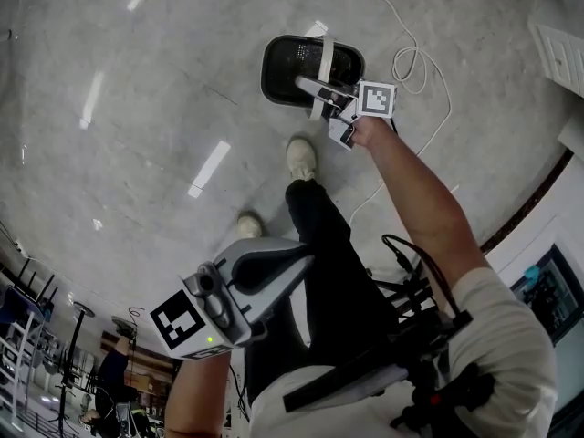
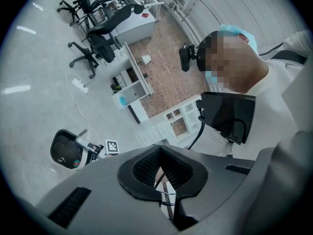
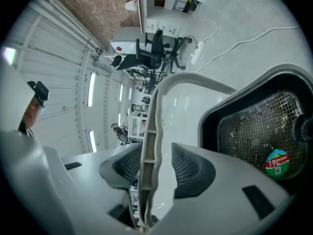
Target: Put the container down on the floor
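A black mesh container with a white handle stands on the grey floor ahead of the person's shoes. My right gripper reaches over it at the handle. In the right gripper view the handle runs upright between the jaws of the right gripper; it lies against the left pad, with a gap to the right pad, so the jaws are open. The basket's mesh bottom carries a round sticker. My left gripper is held back near the person's body, its jaws together and empty. It looks toward the container.
A white cable loops over the floor just right of the container. The person's two shoes stand right behind it. A dark skirting line marks the wall at right. Office chairs and white cabinets stand farther off.
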Available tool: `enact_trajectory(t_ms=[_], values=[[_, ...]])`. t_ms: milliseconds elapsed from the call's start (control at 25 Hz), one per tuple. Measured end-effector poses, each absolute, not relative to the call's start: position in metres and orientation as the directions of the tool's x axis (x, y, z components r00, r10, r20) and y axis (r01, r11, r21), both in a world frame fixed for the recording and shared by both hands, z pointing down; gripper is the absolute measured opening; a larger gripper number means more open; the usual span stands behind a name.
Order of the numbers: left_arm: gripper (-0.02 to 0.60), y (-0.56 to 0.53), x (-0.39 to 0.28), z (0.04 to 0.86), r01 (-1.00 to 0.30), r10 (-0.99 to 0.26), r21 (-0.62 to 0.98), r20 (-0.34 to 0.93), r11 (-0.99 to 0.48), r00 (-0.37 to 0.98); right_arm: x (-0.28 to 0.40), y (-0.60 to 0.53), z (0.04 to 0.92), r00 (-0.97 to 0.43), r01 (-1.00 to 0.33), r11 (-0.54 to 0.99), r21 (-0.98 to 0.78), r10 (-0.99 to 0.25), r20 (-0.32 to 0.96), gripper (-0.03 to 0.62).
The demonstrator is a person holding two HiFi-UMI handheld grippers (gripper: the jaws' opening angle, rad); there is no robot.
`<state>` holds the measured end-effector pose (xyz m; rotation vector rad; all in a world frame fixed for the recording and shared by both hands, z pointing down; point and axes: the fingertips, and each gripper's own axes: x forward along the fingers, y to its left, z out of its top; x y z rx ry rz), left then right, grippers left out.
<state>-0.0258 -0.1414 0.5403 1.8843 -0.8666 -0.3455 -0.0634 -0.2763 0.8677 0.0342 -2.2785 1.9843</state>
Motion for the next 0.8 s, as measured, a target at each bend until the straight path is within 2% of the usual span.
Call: enact_trajectory(t_ms=[120,320,600,800], values=[[0.009,-0.141,-0.025,0.542,-0.409,-0.691,0.879,0.136,-0.247,0.71,-0.063,-0.276,0.87,-0.991,-0.104,0.127,-0.986,0.067,0.113,0.18],[0.009,-0.14,-0.032,0.542,-0.408,-0.684,0.876,0.134,-0.257,0.717,-0.052,-0.275,0.876,-0.986,-0.141,0.12,-0.983,0.071,0.15,0.23],[0.009,-0.133,-0.029,0.526,-0.409,-0.658,0.865,0.13,-0.29,0.741,-0.006,-0.271,0.857,-0.978,-0.206,0.091,-0.974,-0.003,0.207,0.241],[0.009,-0.116,-0.031,0.496,-0.415,-0.634,0.846,0.123,-0.336,0.764,0.045,-0.25,0.831,-0.95,-0.309,0.1,-0.946,-0.07,0.303,0.241]])
